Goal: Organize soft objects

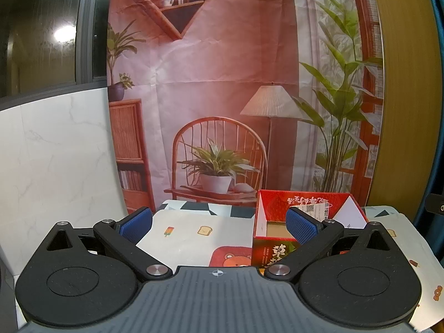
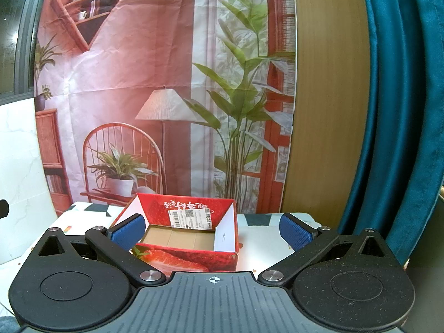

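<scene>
An open red strawberry-print cardboard box (image 2: 194, 255) stands on the table, its flaps up and its brown bottom bare. In the left wrist view the box (image 1: 277, 208) sits to the right, partly behind my right blue pad. My left gripper (image 1: 219, 226) is open and empty above the patterned tablecloth (image 1: 194, 230). My right gripper (image 2: 212, 230) is open and empty, held just in front of the box, which shows between its fingers. No soft object is in view.
A printed room backdrop (image 1: 222, 83) hangs behind the table. A white marble-look panel (image 1: 55, 152) stands at the left. A wooden panel (image 2: 327, 111) and a teal curtain (image 2: 402, 111) are at the right.
</scene>
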Available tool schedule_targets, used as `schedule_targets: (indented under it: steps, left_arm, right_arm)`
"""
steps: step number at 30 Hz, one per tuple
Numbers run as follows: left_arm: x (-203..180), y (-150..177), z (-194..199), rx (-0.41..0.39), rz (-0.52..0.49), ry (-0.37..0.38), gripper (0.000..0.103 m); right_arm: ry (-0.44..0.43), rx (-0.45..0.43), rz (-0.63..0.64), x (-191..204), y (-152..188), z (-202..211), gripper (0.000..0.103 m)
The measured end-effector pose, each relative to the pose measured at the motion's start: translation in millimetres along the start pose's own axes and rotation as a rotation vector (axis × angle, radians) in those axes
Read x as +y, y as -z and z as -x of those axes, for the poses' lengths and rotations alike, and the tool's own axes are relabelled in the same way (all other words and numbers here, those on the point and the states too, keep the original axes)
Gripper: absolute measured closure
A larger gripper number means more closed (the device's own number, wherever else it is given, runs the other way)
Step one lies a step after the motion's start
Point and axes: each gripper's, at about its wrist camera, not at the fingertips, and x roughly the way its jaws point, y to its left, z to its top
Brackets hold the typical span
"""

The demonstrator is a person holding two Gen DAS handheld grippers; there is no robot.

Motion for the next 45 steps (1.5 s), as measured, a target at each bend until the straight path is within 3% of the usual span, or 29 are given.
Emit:
schedule_targets:
  steps: [38,42,45]
  left_arm:
    - [-3,3,-1,0.004,0.001,0.004,0.0]
    - [-5,6,-8,0.02,-0.003,0.003,0.0]
    - [-1,7,-16,0.076,0.02,0.02,0.0]
  right_arm:
    - [0.0,-0.005,-0.002,1,0,0,0.0]
    - [-0.012,-0.017,-0.012,-1,2,0,0.0]
    - [-0.034,-0.023,-0.033,-4,6,-6,0.0]
